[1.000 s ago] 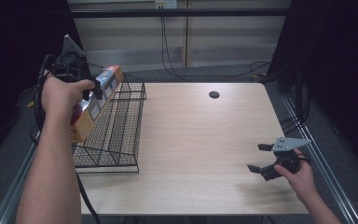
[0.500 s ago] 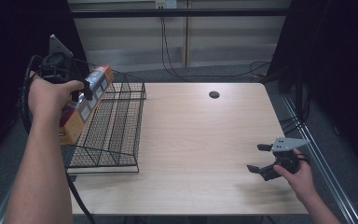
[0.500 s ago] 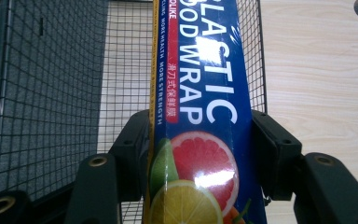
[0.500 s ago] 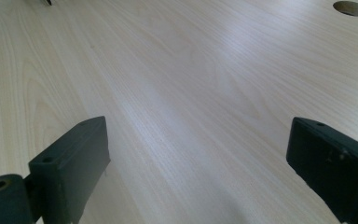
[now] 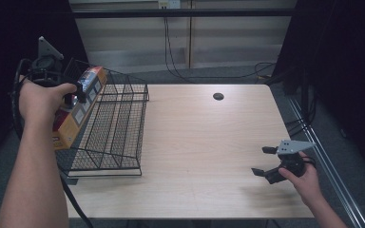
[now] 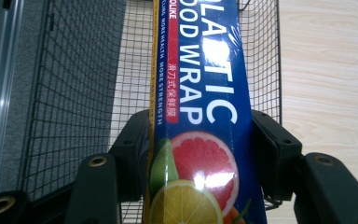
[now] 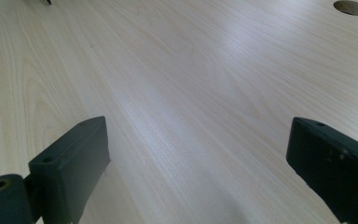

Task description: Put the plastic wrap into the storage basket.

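Holding a plastic food wrap box (image 6: 200,140) clamped between its jaws, left gripper (image 5: 73,95) is raised over left edge of wire basket (image 5: 119,128) on desk (image 5: 204,142); right gripper (image 5: 268,164) low over desk's right side, jaws apart, empty

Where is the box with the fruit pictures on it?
In the high view, the plastic wrap box is at the far left, shut in the left gripper over the left edge of the wire basket.

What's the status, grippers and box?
Left gripper shut on wrap box, held above the wire basket. Right gripper open, empty, low over the table. Nothing in the way.
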